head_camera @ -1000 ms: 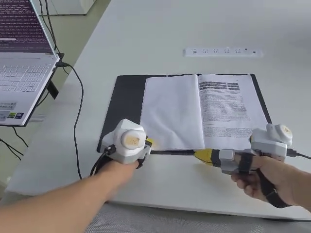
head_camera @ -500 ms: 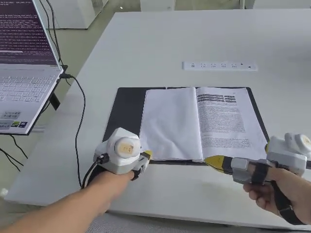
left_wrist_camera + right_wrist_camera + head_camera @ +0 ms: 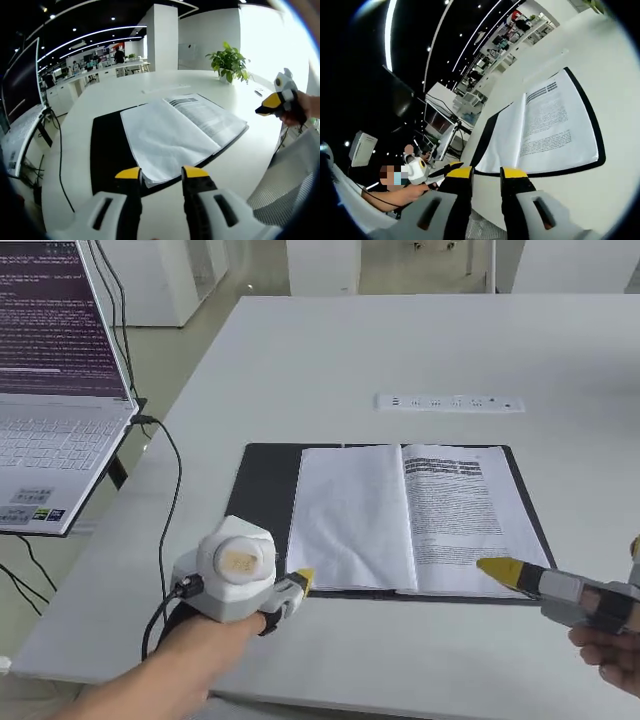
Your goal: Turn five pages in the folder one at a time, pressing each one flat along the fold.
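Head view: a black flat folder (image 3: 262, 490) lies open on the white tabletop (image 3: 400, 350). It sits in the middle, right in front of the person. A plain white page (image 3: 350, 515) lies on the left side of the fold. A white page with printed words (image 3: 455, 510) lies on the right side. Both pages look flat.

The left claw (image 3: 300, 582) has yellow tips. It is just beside the near edge of the folder, by the near corner of the plain page. In the left gripper view, the left claw (image 3: 161, 173) is open a little. Nothing is between its tips. The page corner sits just past them.

The right claw (image 3: 498, 570) points at the near corner of the printed page, and its yellow tip is over that page. In the right gripper view, the right claw (image 3: 486, 173) has a small gap between its tips, and it holds nothing. The folder (image 3: 486, 132) lies ahead of it.

A long white power strip (image 3: 450, 402) lies past the folder, well apart from it. An open silver laptop (image 3: 50, 440) is on the left, and a thin black cable (image 3: 170, 510) hangs down beside the tabletop.
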The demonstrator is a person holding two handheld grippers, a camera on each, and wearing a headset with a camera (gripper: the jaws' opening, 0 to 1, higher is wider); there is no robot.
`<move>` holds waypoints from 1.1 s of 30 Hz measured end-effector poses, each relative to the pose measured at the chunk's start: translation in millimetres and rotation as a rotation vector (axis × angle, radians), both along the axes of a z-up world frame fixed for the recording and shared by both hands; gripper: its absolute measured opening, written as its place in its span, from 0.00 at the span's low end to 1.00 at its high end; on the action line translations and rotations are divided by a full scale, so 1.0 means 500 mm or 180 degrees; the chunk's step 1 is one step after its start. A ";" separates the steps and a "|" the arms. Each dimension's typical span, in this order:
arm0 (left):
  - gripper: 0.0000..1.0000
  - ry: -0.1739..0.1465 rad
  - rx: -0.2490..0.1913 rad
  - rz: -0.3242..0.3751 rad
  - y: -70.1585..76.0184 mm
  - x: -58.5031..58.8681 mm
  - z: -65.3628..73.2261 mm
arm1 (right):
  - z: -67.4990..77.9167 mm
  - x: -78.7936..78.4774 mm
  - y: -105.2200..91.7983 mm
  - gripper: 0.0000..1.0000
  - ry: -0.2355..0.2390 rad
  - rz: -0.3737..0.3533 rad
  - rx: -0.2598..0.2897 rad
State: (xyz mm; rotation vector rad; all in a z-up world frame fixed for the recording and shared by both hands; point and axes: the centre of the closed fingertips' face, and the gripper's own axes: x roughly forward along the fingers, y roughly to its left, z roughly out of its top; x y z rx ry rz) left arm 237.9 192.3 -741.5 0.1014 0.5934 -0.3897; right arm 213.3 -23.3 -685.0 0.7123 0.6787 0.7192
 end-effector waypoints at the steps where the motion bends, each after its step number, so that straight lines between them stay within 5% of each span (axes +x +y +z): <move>1: 0.32 -0.0013 0.0003 -0.0012 -0.001 -0.002 0.005 | 0.008 0.004 -0.013 0.21 -0.0066 -0.0067 -0.0087; 8: 0.40 -0.0098 -0.0036 -0.0019 -0.011 -0.012 0.047 | 0.044 0.019 -0.076 0.34 -0.0435 -0.0427 -0.0537; 15: 0.47 -0.0235 -0.0285 -0.0018 -0.021 -0.019 0.091 | 0.046 0.024 -0.129 0.42 -0.0704 -0.0775 -0.0885; 22: 0.56 -0.0308 -0.0421 -0.0129 -0.030 -0.029 0.100 | 0.016 0.022 -0.172 0.42 -0.0664 -0.1048 -0.0973; 29: 0.58 -0.0122 -0.0305 -0.0199 -0.024 -0.047 0.058 | -0.034 0.013 -0.189 0.45 -0.0508 -0.1063 -0.1079; 33: 0.59 -0.0126 -0.0298 -0.0230 -0.030 -0.043 0.060 | -0.054 0.003 -0.176 0.47 -0.0429 -0.0917 -0.1156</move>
